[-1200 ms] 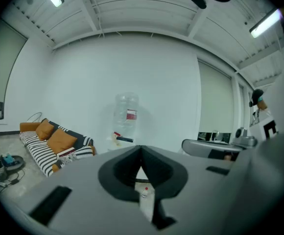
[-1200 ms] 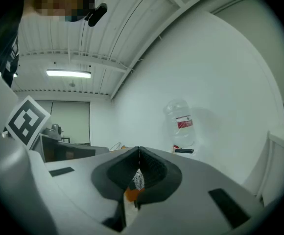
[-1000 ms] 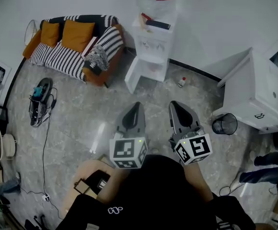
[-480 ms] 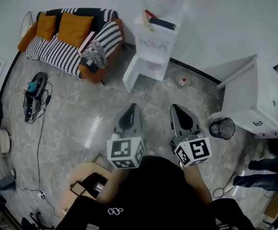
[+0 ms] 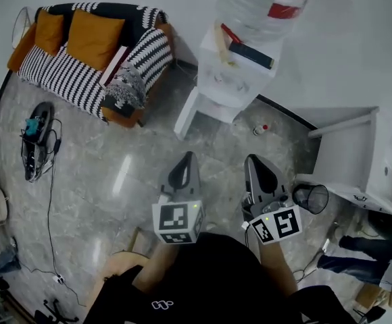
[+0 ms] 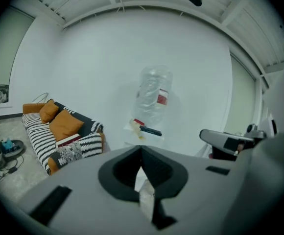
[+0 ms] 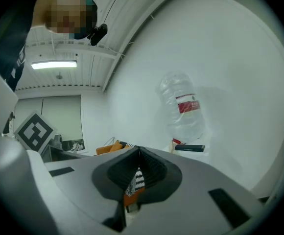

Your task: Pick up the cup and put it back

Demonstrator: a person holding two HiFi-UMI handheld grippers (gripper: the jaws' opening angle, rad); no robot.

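No cup shows in any view. My left gripper (image 5: 190,155) and right gripper (image 5: 253,159) are held side by side over the grey stone floor, both pointing toward the white water dispenser (image 5: 231,83). Each pair of jaws meets at the tip with nothing between them, as the left gripper view (image 6: 141,148) and the right gripper view (image 7: 138,151) also show. A large clear water bottle (image 5: 260,5) with a red label stands on the dispenser, and beside it lies a dark flat device (image 5: 251,55). The bottle (image 6: 154,94) appears ahead of both grippers (image 7: 183,106).
A striped sofa (image 5: 88,59) with orange cushions stands at the back left. A black mesh waste bin (image 5: 310,198) sits right of my right gripper, beside a white cabinet (image 5: 365,160). A small bottle (image 5: 259,129) lies on the floor. Cables and gear (image 5: 35,137) lie at the left.
Both grippers and the head view have advanced toward the water dispenser, which now looks larger and nearer. The jaws stay shut and empty.
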